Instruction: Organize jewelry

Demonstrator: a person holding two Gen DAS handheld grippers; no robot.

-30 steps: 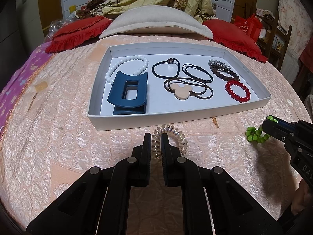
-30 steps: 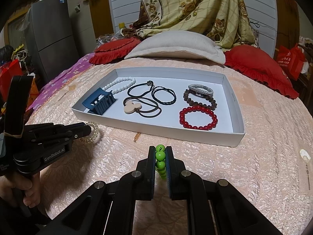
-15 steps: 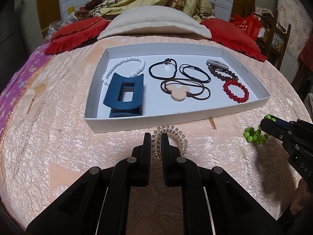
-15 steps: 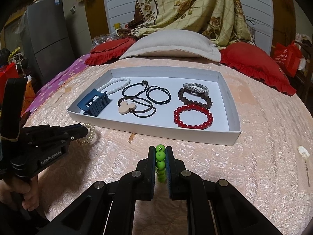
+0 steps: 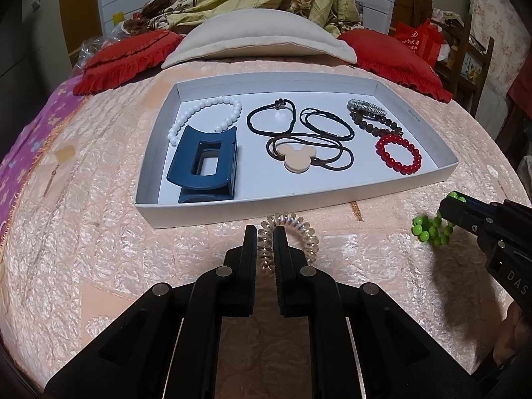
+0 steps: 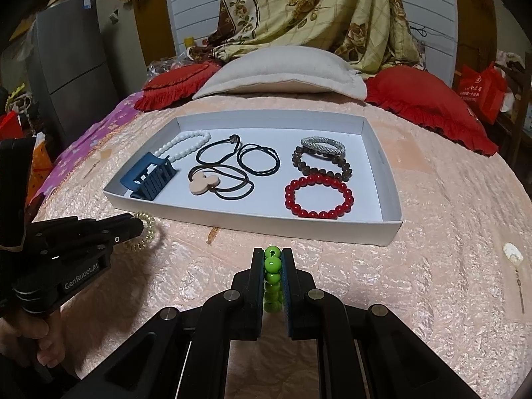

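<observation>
A white tray point(image 5: 449, 166) point(image 6: 394, 199) lies on the pink bedspread. It holds a blue claw clip point(image 5: 202, 163), a white bead bracelet point(image 5: 206, 109), black hair ties point(image 5: 272, 119), a mouse-shaped hair tie point(image 5: 297, 161), a brown bead bracelet point(image 5: 375, 121) and a red bead bracelet point(image 5: 399, 154) point(image 6: 319, 196). My left gripper point(image 5: 265, 232) point(image 6: 141, 224) is shut on a clear spiral hair tie point(image 5: 299, 229) in front of the tray. My right gripper point(image 6: 273, 256) point(image 5: 444, 204) is shut on a green bead bracelet point(image 6: 272, 276) point(image 5: 430, 229), lifted off the bedspread.
A beige pillow point(image 5: 259, 43) and red cushions point(image 5: 126, 56) lie behind the tray. A patterned blanket point(image 6: 316, 16) hangs at the back. A small white scrap point(image 6: 512, 252) lies on the bedspread at the right. A grey fridge point(image 6: 66, 66) stands far left.
Both grippers have risen a little with their items and stayed shut. The tray sits slightly farther off in both views.
</observation>
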